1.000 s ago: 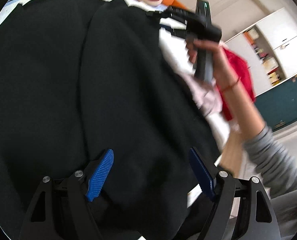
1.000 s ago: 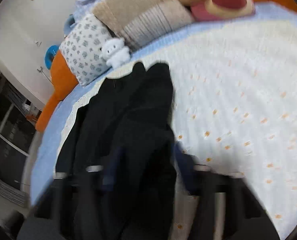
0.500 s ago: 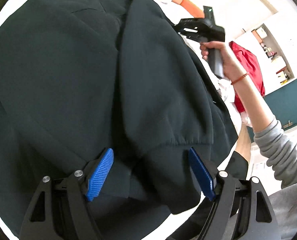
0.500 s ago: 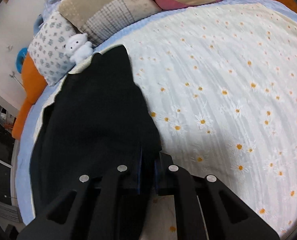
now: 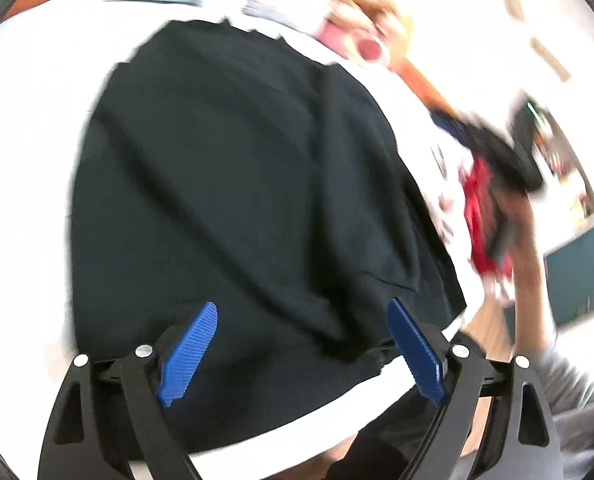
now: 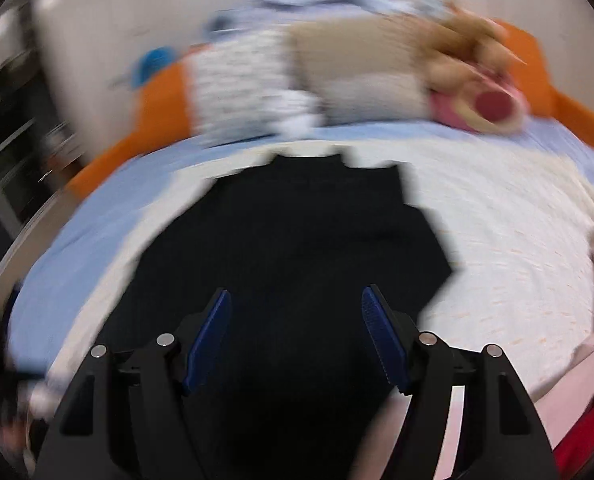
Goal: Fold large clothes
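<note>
Bed: wide mattress (image 6: 497,240) under a pale daisy-print cover with a light-blue edge, orange frame (image 6: 161,96) round the head end
Garment: big black piece (image 5: 237,184) lying spread on the cover, near the front edge of the bed, folded over on itself with soft creases; its far hem points at the pillows
Pillows: patterned and beige ones (image 6: 337,68) stacked at the head, blurred
Plush: pink-and-tan toy (image 6: 481,96) beside the pillows; a small white one (image 6: 293,116) in front of them
Red cloth: heap (image 5: 485,216) off to the garment's right side, partly behind the person's arm
Person: grey sleeve (image 5: 569,376) and forearm, hand on the right gripper's handle
Left gripper (image 5: 303,350): jaws spread wide, just been opening further — nothing pinched, the garment only lies below them
Right gripper (image 6: 297,344): jaws just sprung apart — released, hovering over the black cloth, pads clear of it
</note>
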Demonstrator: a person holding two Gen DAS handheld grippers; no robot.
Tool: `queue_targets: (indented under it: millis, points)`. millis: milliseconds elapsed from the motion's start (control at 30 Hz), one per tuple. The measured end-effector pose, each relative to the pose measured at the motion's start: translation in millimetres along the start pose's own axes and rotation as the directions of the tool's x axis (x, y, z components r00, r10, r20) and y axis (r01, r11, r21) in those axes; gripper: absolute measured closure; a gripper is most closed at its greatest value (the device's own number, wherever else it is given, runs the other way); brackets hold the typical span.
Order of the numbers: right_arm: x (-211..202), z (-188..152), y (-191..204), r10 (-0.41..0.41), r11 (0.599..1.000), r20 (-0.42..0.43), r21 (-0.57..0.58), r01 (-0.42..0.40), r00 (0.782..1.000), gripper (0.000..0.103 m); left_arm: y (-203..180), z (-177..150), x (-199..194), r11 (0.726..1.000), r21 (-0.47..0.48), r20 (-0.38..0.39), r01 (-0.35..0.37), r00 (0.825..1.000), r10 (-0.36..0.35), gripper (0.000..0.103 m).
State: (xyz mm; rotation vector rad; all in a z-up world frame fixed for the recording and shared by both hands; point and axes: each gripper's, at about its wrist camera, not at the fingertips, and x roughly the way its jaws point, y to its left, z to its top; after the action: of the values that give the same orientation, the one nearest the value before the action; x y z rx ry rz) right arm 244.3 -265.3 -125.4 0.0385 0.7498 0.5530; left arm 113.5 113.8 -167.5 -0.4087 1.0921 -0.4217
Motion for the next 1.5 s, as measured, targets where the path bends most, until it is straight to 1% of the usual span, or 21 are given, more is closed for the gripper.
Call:
queue_targets:
  millis: [100,200,233,300,367,433,500,567,700,800,900,1000,1067,1100,1133,1167,1200,1267,1367,1433,1500]
  points:
    - [-13,-33,83,0.15,0.982,-0.045,-0.108,-0.155,0.988,0.035,39,-7,-34,0.995,-0.096,0.057,-0.035,0.998,0.041,0.011]
    - [-6,-72,164,0.273,0.934,-0.144,-0.197,-0.298,0.951,0.034,79,-19,-54,0.977,-0.212,0.075,-0.016,0.997,0.032,0.011]
    - [-2,-83,183,0.287,0.92,-0.169,-0.224,-0.321,0.943,0.03,85,-23,-55,0.972,-0.236,0.077,-0.01,0.997,0.029,0.011]
    - [12,-117,236,0.278,0.872,-0.245,-0.342,-0.351,0.929,0.03,104,-32,-58,0.956,-0.293,0.078,0.006,0.997,0.018,0.011]
    - [25,-139,271,0.237,0.826,-0.286,-0.443,-0.348,0.928,0.032,117,-42,-58,0.942,-0.333,0.082,0.035,0.997,-0.008,0.011]
    - [40,-162,303,0.186,0.777,-0.313,-0.534,-0.334,0.932,0.038,122,-48,-58,0.935,-0.35,0.089,0.055,0.996,-0.026,0.011]
    - [54,-171,321,0.152,0.751,-0.309,-0.581,-0.313,0.939,0.043,126,-55,-59,0.932,-0.356,0.099,0.065,0.995,-0.032,0.011]
    - [68,-176,333,0.12,0.732,-0.319,-0.611,-0.301,0.94,0.044,131,-60,-63,0.93,-0.357,0.117,0.082,0.992,-0.043,0.011]
    - [94,-185,346,0.077,0.713,-0.395,-0.62,-0.328,0.915,0.047,136,-70,-72,0.929,-0.355,0.148,0.103,0.988,-0.053,0.011]
    - [99,-189,354,0.041,0.686,-0.383,-0.661,-0.305,0.923,0.047,141,-72,-76,0.936,-0.343,0.146,0.074,0.989,-0.024,0.011]
    - [99,-190,361,0.044,0.669,-0.403,-0.668,-0.326,0.914,0.047,143,-70,-79,0.946,-0.325,0.139,0.022,0.99,0.025,0.011]
    - [102,-191,363,0.025,0.651,-0.395,-0.691,-0.315,0.918,0.048,145,-70,-81,0.948,-0.319,0.137,0.023,0.99,0.021,0.011]
    - [110,-192,362,0.008,0.663,-0.396,-0.685,-0.301,0.918,0.049,147,-70,-82,0.947,-0.32,0.135,0.023,0.991,0.021,0.011]
    - [108,-194,361,0.025,0.677,-0.415,-0.662,-0.321,0.91,0.059,147,-70,-82,0.947,-0.32,0.134,0.019,0.991,0.025,0.011]
    - [111,-192,359,0.056,0.693,-0.441,-0.629,-0.353,0.896,0.075,147,-69,-83,0.946,-0.323,0.134,0.015,0.991,0.03,0.011]
    - [114,-189,356,0.103,0.723,-0.469,-0.57,-0.39,0.877,0.083,147,-69,-84,0.946,-0.325,0.134,0.012,0.99,0.033,0.011]
    - [115,-185,354,0.118,0.744,-0.478,-0.538,-0.396,0.871,0.089,147,-69,-85,0.946,-0.325,0.134,0.01,0.99,0.035,0.011]
    - [116,-178,348,0.151,0.77,-0.488,-0.487,-0.412,0.86,0.09,148,-68,-87,0.945,-0.328,0.132,0.001,0.99,0.045,0.011]
    - [108,-158,328,0.278,0.816,-0.487,-0.334,-0.471,0.828,0.091,148,-64,-91,0.944,-0.329,0.127,-0.016,0.99,0.061,0.011]
    - [99,-140,313,0.362,0.831,-0.46,-0.235,-0.505,0.81,0.091,146,-56,-92,0.944,-0.328,0.121,-0.024,0.99,0.067,0.011]
    - [82,-118,292,0.459,0.827,-0.404,-0.13,-0.547,0.791,0.091,143,-47,-91,0.946,-0.321,0.114,-0.03,0.991,0.07,0.011]
